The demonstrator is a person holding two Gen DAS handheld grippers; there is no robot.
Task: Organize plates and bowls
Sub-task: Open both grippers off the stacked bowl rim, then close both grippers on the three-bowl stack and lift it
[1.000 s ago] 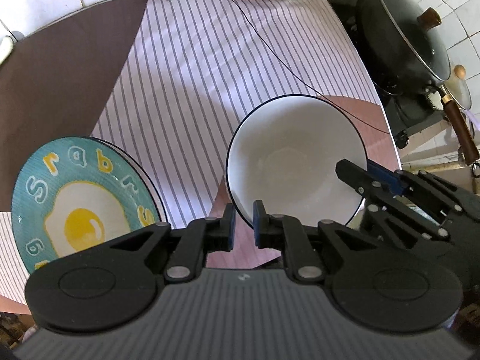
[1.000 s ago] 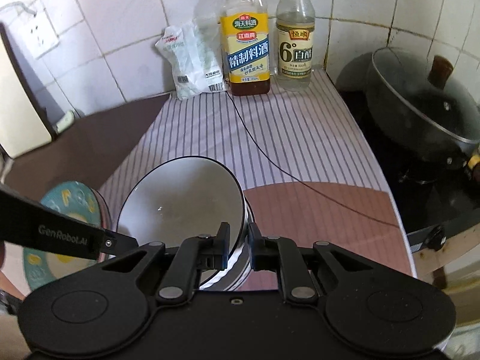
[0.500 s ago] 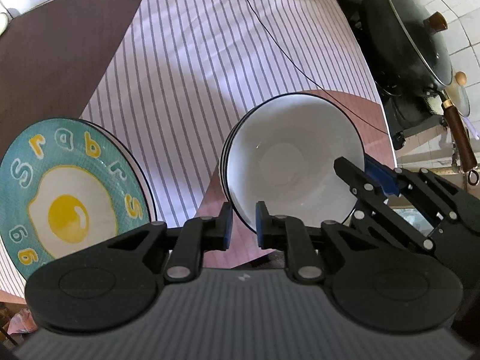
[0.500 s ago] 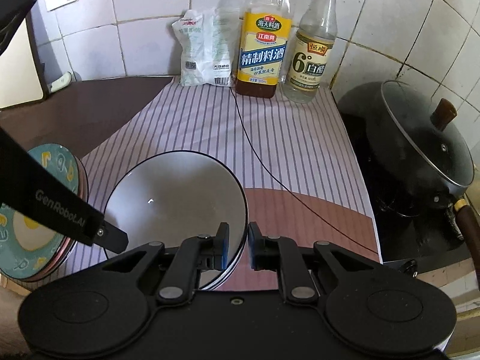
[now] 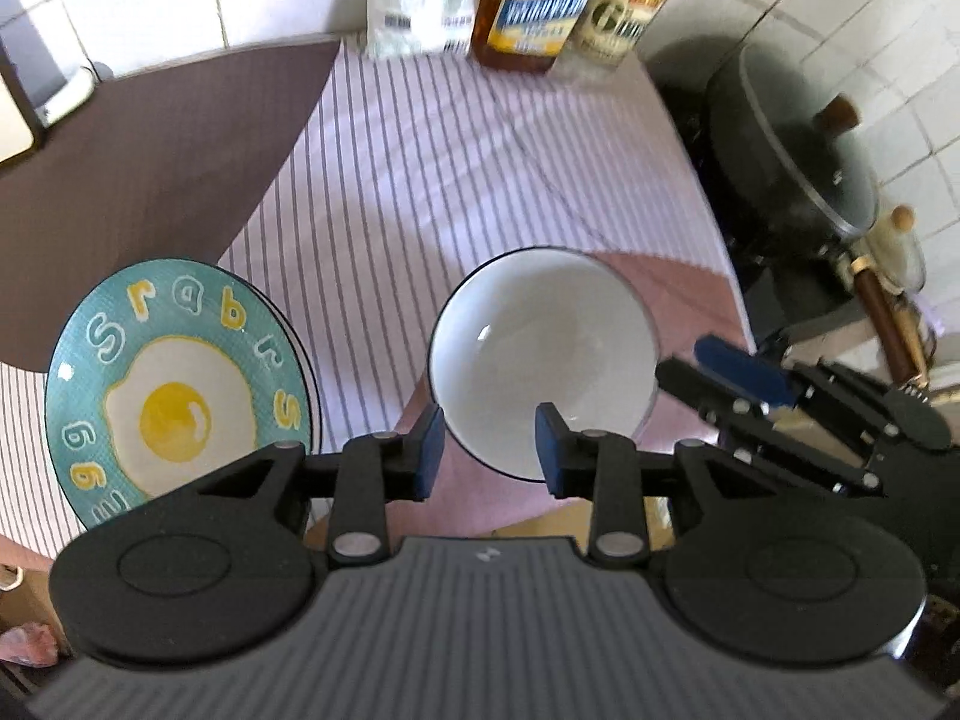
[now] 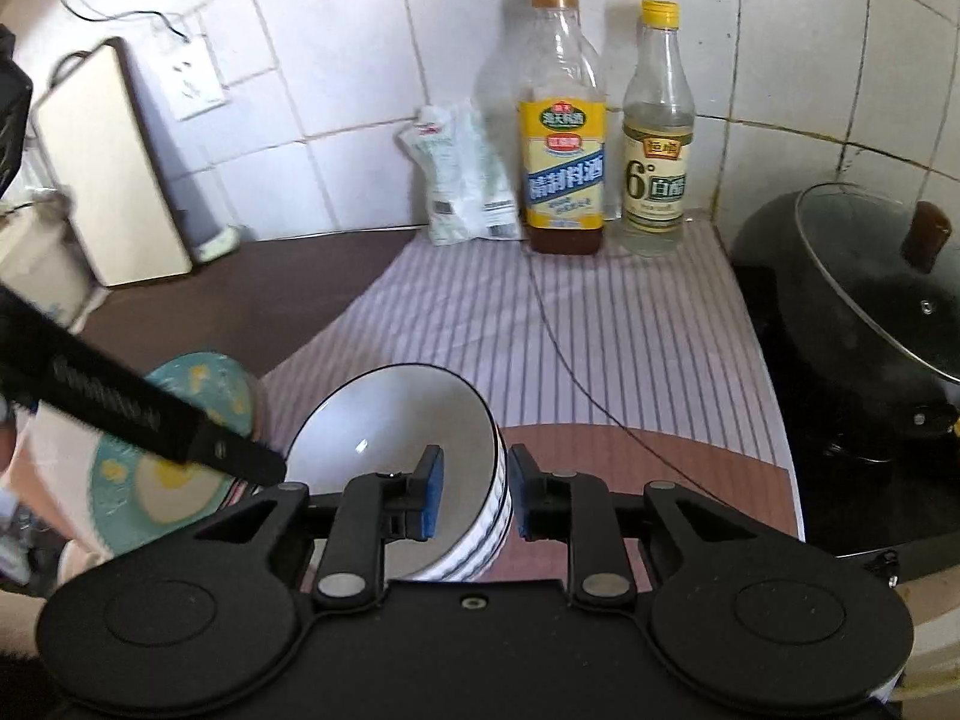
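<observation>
White bowl [image 5: 543, 354] sits nested on the counter [image 5: 420, 192] beside the egg plate [image 5: 174, 384]; left gripper [image 5: 489, 450] and right gripper [image 6: 474, 495] jaws just opened, apparently clear of the rim, so lift straight off.

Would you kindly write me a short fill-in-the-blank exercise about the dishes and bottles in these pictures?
1. The teal plate is painted with a fried ____.
2. The white bowl has a dark rim and ____ on its outside.
3. Against the wall, the vinegar bottle has a ____ cap.
4. The wok wears a ____ lid.

Missing words: egg; stripes; yellow; glass
</observation>
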